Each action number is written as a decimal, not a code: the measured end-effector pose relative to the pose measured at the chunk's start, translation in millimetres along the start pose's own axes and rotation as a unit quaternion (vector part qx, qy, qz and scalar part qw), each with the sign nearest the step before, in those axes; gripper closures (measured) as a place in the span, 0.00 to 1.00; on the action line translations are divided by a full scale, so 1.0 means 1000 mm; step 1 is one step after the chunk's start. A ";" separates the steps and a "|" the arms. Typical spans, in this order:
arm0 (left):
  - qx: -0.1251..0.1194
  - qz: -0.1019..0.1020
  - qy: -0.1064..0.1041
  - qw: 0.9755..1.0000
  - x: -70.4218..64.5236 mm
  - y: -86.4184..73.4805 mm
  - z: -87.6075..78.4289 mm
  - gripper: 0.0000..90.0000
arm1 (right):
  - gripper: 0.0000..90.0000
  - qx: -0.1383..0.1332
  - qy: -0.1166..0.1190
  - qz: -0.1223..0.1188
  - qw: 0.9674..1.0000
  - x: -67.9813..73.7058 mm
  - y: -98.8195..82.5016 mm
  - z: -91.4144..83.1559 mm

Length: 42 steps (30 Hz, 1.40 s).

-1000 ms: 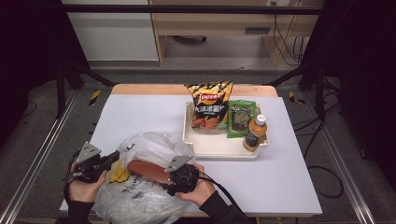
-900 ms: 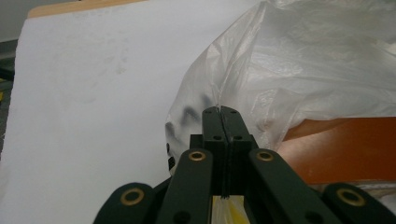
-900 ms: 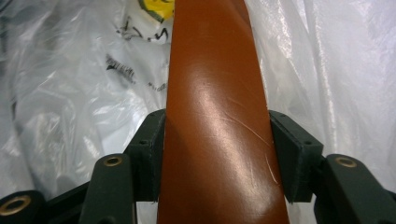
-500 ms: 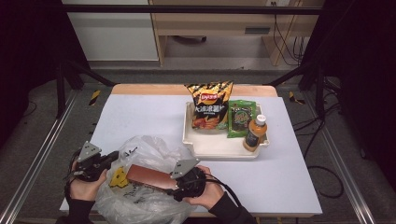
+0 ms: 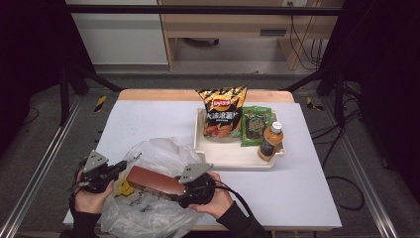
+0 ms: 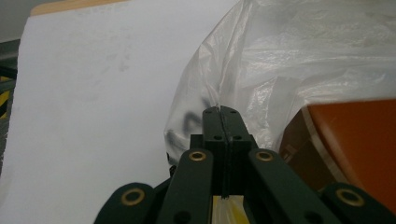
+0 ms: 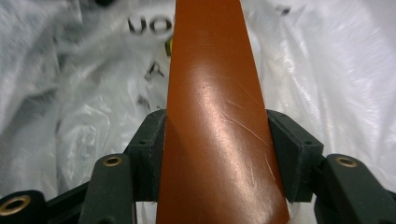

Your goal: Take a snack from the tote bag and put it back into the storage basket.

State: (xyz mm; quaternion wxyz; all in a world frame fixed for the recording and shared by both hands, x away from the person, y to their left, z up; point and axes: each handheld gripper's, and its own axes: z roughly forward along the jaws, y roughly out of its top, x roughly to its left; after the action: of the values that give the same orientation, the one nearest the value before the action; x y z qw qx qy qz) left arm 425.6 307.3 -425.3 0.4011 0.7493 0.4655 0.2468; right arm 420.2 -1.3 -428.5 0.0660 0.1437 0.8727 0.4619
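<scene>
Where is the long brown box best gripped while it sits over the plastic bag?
Across its narrow width near one end, coming in along its length, as the right gripper does now: its jaws clamp the brown box on its two long edges. The box is long and flat, so the short span fits between the jaws. The left gripper pinches the plastic bag.

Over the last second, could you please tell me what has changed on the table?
The right claw, clamped on the brown box, has drawn it out of the plastic bag toward the person; the box now lies clear above the bag's mouth. The left claw has stayed in place, pinching the bag's edge. The tray, chips, green packet and bottle are as before.
</scene>
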 end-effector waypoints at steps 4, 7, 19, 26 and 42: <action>0.000 0.001 0.000 1.000 0.000 0.000 0.000 1.00 | 0.49 0.037 -0.005 -0.011 0.999 0.000 -0.004 0.018; 0.000 -0.001 0.000 1.000 0.001 0.000 0.000 1.00 | 0.48 0.046 -0.007 -0.006 0.999 -0.002 -0.006 0.027; 0.001 -0.001 0.001 1.000 0.000 0.000 -0.001 1.00 | 0.36 0.044 -0.032 0.013 0.998 0.003 -0.025 -0.006; 0.001 -0.002 0.000 1.000 0.001 -0.001 0.000 1.00 | 0.37 0.075 -0.046 0.018 0.996 0.002 -0.054 -0.013; -0.002 -0.002 0.000 1.000 0.002 0.000 -0.001 1.00 | 0.32 0.037 -0.035 0.039 0.998 -0.003 -0.050 -0.022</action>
State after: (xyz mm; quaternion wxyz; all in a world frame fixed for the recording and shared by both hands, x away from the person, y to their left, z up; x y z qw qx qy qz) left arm 425.2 309.6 -424.8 0.4031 0.7477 0.4667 0.2464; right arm 407.8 -46.6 -457.3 0.0727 0.1957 0.8803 0.4259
